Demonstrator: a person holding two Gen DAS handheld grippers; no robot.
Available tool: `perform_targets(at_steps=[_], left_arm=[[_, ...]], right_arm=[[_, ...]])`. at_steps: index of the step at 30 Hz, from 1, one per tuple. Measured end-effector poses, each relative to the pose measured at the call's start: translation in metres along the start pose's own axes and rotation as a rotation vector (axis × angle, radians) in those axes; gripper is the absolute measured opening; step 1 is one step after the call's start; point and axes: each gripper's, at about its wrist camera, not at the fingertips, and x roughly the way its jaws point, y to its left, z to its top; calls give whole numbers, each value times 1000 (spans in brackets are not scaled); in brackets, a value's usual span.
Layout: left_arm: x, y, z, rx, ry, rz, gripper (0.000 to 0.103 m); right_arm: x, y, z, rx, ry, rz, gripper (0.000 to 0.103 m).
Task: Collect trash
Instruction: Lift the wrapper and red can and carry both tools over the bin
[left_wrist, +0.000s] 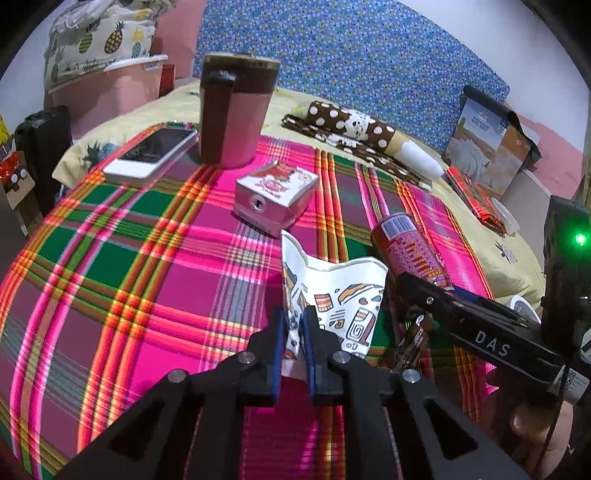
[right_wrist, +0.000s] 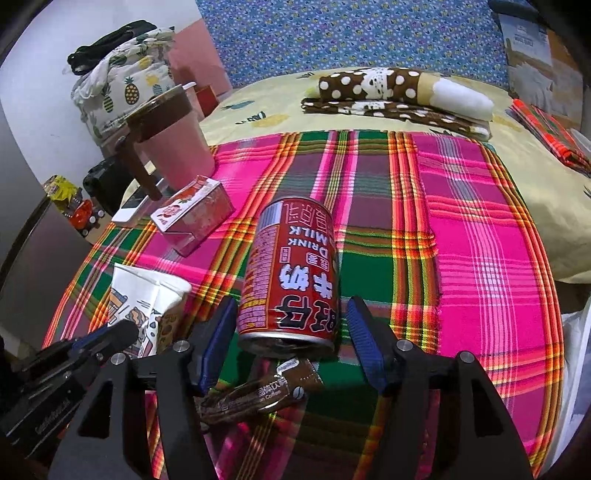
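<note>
L wrist cam: we see our left gripper (left_wrist: 293, 332) clamped on the crushed paper cup (left_wrist: 332, 291). R cam only: right gripper (right_wrist: 291, 343) wide around, not touching, the lying red can (right_wrist: 291, 269); coffee sachet (right_wrist: 258, 395) below, probably crumpled.

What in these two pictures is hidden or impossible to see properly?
- Crushed paper cup: its base, left wrist view, behind the left gripper shut on it.
- Coffee sachet: part hidden, right wrist view, by the right gripper.
- Phone: mostly hidden, right wrist view, by the milk carton.
- Milk drink can: contents unseen.
</note>
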Motion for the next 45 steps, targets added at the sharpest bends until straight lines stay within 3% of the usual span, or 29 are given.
perform_targets(at_steps=[2,14,28,45], left_arm=[[3,0,0,-2,10,3,15],[-7,-9,-6,30,-9,0,12],[-43,-31,-16,80,-66,3,12],[-81,-82,-50,173,-73,-63,12]], right_arm=[[-2,-1,-1,5,-5,7,55],[-20,-2,-5,6,-59,29,54],[-64,-4,-21,12,-123,43,54],[-120,-22,-59,54,-182,5,54]])
